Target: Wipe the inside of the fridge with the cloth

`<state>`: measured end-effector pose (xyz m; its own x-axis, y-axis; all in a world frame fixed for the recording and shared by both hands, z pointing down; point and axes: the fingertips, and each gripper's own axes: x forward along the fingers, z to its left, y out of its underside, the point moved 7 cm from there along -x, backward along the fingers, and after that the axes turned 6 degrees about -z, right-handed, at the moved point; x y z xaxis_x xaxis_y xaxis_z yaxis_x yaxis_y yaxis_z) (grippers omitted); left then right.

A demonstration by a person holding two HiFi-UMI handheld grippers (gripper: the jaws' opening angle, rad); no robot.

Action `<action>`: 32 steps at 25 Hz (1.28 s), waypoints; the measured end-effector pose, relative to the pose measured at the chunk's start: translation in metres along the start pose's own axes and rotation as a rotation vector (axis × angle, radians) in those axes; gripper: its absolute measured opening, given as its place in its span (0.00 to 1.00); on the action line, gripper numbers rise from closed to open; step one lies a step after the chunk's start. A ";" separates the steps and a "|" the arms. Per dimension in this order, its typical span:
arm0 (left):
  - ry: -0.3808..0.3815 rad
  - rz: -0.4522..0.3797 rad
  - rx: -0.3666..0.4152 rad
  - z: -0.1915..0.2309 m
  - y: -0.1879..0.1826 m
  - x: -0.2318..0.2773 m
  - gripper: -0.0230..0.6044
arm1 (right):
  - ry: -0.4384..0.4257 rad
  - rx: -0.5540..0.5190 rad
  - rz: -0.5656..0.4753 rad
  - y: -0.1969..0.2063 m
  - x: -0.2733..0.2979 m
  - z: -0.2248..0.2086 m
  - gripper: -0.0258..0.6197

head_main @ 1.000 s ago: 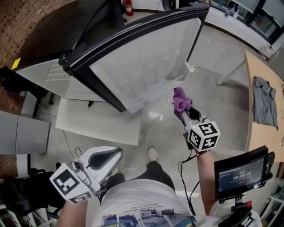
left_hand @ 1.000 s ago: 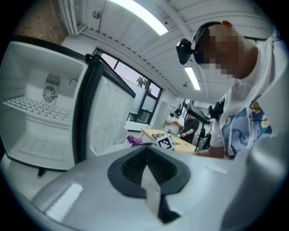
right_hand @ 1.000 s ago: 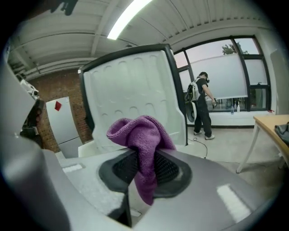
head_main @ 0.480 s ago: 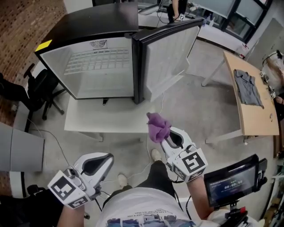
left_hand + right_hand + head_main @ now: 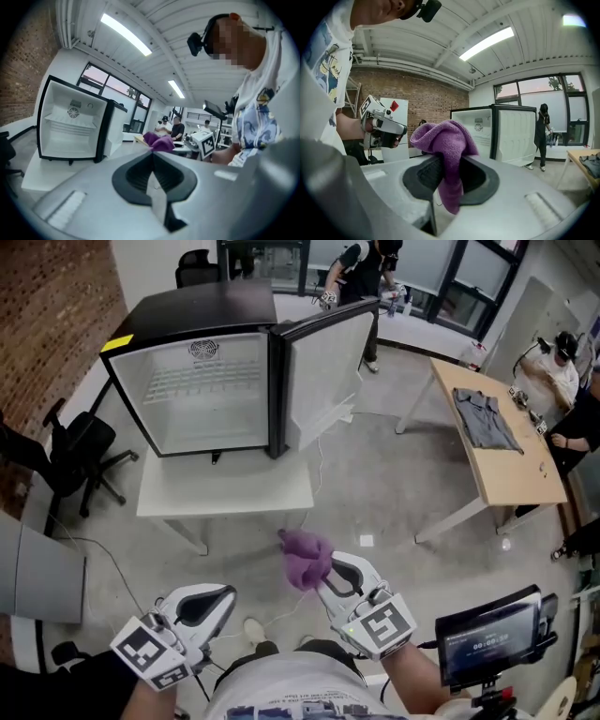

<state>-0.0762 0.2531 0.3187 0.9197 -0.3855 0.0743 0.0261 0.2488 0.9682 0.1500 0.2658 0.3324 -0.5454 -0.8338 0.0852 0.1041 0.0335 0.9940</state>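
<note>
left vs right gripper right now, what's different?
The right gripper is shut on the purple cloth; the left gripper is shut on nothing. In the head view the right gripper angles toward the left, the left gripper toward the right. Shared: both are low by the person's body, well short of the open fridge.

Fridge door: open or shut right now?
Open. The door stands swung out from the fridge, whose white inside and shelf show.
</note>
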 end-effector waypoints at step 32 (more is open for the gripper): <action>0.129 0.042 -0.024 -0.078 0.045 -0.131 0.04 | 0.039 -0.017 -0.020 -0.007 -0.060 0.191 0.16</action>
<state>-0.1649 0.3846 0.3342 0.9628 -0.2573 0.0820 -0.0059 0.2837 0.9589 0.0235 0.4206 0.3337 -0.5147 -0.8551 0.0621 0.1080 0.0072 0.9941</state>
